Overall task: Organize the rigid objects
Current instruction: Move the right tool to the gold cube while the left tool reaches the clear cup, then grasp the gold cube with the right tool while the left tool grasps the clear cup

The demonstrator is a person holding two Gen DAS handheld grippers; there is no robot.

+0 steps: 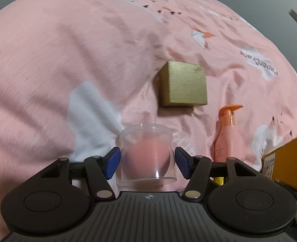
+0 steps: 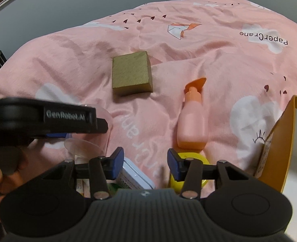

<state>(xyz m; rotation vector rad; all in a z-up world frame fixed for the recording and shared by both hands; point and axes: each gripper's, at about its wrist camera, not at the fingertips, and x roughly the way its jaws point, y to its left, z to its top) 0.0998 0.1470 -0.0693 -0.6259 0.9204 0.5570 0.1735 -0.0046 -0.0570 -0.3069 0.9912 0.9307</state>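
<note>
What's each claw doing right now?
Left claw: clear tub between its pads; whether it is gripped cannot be told.
Right claw: open, holding nothing.

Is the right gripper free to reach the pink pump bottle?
Probably yes: the right gripper is open and empty, and only bare blanket lies between it and the pump bottle.

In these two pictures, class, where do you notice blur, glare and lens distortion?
Left wrist view: the pink bedspread smears with motion blur, and a small glare spot sits low on the clear container. Right wrist view: sharper, but the fisheye bows the bed's edges.
</note>
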